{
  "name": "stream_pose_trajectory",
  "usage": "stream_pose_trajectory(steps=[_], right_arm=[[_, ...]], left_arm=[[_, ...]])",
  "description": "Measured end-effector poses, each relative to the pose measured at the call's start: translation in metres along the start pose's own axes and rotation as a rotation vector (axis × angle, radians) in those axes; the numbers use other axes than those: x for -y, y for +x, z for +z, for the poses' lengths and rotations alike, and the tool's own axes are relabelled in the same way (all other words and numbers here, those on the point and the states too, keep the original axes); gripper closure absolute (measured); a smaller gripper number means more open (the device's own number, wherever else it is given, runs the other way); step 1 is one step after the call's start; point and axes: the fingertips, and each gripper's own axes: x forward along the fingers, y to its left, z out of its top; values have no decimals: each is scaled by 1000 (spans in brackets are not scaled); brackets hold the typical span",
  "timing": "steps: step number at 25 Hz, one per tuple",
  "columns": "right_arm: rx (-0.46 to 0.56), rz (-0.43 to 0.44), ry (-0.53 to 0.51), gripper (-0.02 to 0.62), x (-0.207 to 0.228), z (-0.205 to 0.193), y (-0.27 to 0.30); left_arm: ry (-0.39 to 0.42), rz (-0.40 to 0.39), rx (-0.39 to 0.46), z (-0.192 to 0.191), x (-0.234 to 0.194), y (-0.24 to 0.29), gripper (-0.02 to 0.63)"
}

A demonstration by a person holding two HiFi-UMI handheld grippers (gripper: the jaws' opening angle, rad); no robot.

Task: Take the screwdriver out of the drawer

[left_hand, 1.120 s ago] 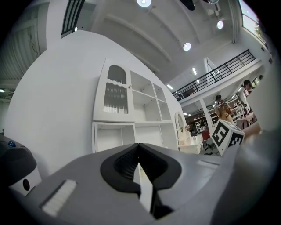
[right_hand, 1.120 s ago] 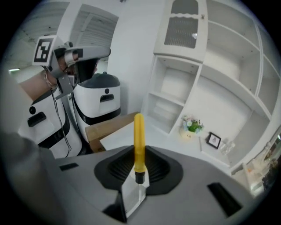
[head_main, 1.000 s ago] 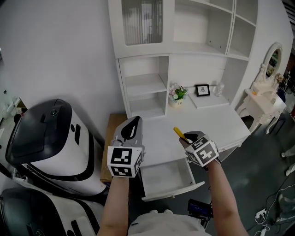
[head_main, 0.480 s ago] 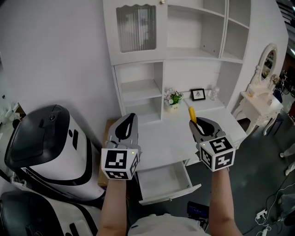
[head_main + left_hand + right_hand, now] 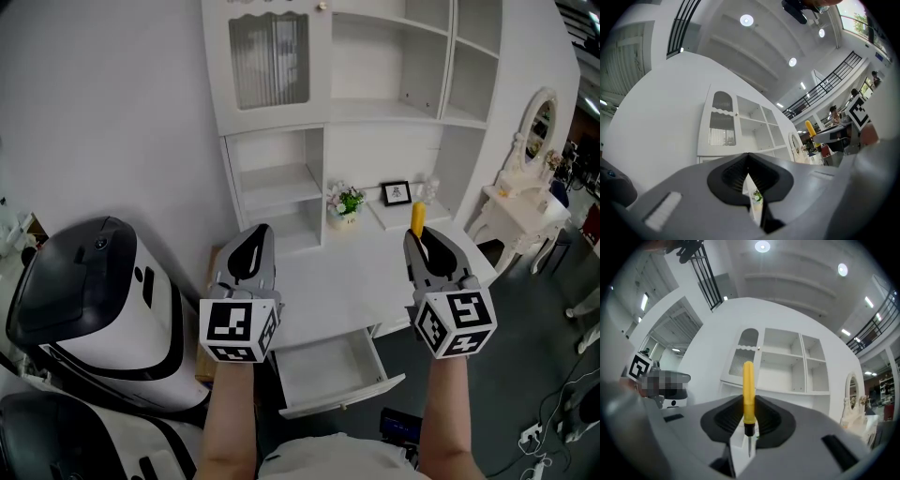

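My right gripper [image 5: 424,242] is shut on a yellow-handled screwdriver [image 5: 417,218], held up above the white desk [image 5: 347,277] with the handle pointing upward. In the right gripper view the screwdriver [image 5: 748,392] stands upright between the pads, its dark collar and metal shaft below the grip [image 5: 748,422]. The white drawer [image 5: 349,393] under the desk stands pulled out, and its inside looks bare. My left gripper [image 5: 256,236] hovers over the desk's left edge, shut with nothing in it [image 5: 748,157]. The left gripper view also catches the screwdriver [image 5: 809,127] off to the right.
A white hutch [image 5: 281,178] with open shelves rises behind the desk; a small flower pot [image 5: 345,201] and a picture frame [image 5: 397,193] sit at its foot. A black-and-white machine [image 5: 94,300] stands at the left. A white dressing table with mirror [image 5: 525,187] is at the right.
The right gripper has risen from just above the drawer to over the desk, and the screwdriver has tipped from slanted to upright. The left gripper has risen a little.
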Motion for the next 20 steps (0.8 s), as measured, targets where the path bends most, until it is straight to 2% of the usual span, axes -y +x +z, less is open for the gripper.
stream_pose_trajectory(steps=[20], right_arm=[[33,-44,-22,515,4,15,-10]], left_arm=[[-11,2,45,13,-3,-2,600]])
